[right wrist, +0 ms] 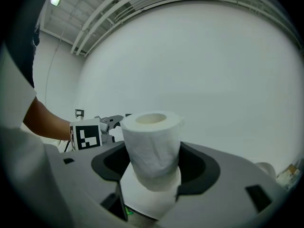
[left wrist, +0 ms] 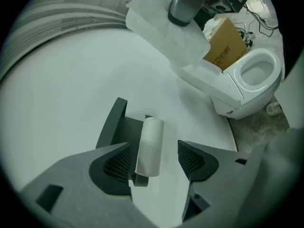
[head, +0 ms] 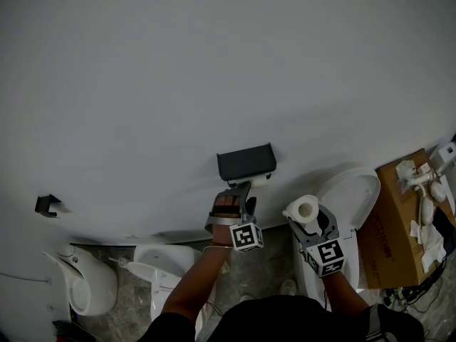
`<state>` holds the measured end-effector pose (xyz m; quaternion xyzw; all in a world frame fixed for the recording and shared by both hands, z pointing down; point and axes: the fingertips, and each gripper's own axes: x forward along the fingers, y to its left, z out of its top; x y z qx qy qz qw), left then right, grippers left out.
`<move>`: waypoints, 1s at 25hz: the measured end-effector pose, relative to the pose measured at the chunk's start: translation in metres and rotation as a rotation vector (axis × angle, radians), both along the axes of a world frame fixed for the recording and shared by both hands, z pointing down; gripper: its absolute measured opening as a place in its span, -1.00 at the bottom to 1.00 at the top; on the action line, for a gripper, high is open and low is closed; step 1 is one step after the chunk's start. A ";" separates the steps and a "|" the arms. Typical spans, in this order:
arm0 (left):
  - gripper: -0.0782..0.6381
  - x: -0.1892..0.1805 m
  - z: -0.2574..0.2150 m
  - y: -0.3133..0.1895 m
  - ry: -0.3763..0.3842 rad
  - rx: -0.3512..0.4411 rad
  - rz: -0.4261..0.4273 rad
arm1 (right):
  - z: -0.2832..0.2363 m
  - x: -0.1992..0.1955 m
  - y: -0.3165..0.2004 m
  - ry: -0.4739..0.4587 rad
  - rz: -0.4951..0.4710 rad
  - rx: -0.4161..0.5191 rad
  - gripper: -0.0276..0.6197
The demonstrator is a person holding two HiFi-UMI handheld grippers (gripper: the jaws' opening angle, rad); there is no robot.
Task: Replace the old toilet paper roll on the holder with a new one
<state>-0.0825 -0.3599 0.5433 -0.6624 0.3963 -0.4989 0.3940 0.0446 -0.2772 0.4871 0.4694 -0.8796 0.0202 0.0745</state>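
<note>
White and nearly spent, the old roll sat on the wall holder between the wide-spread, unpressing jaws of the left gripper, seemingly lined up for removal, while the right gripper clamped the fresh toilet paper roll upright nearby as its replacement.

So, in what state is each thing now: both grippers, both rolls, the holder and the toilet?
Left gripper: open, old roll between its jaws.
Right gripper: shut on new roll.
Old roll: nearly used up, on holder.
New roll: held upright.
Holder: fixed on wall.
Toilet: lid up.
</note>
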 end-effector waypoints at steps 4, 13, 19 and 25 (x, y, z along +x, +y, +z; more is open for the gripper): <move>-0.01 0.003 -0.002 -0.008 -0.057 0.042 0.001 | 0.004 0.000 0.000 0.010 -0.017 -0.008 -0.01; -0.04 0.003 0.013 -0.023 -0.116 0.003 -0.020 | -0.002 -0.003 -0.007 0.011 -0.043 0.002 -0.01; -0.31 0.001 0.005 -0.029 -0.129 0.070 -0.034 | 0.000 0.000 -0.014 0.006 -0.034 0.009 -0.01; -0.31 -0.001 0.005 -0.027 -0.159 0.064 -0.041 | 0.003 0.002 -0.014 0.005 -0.032 0.000 -0.01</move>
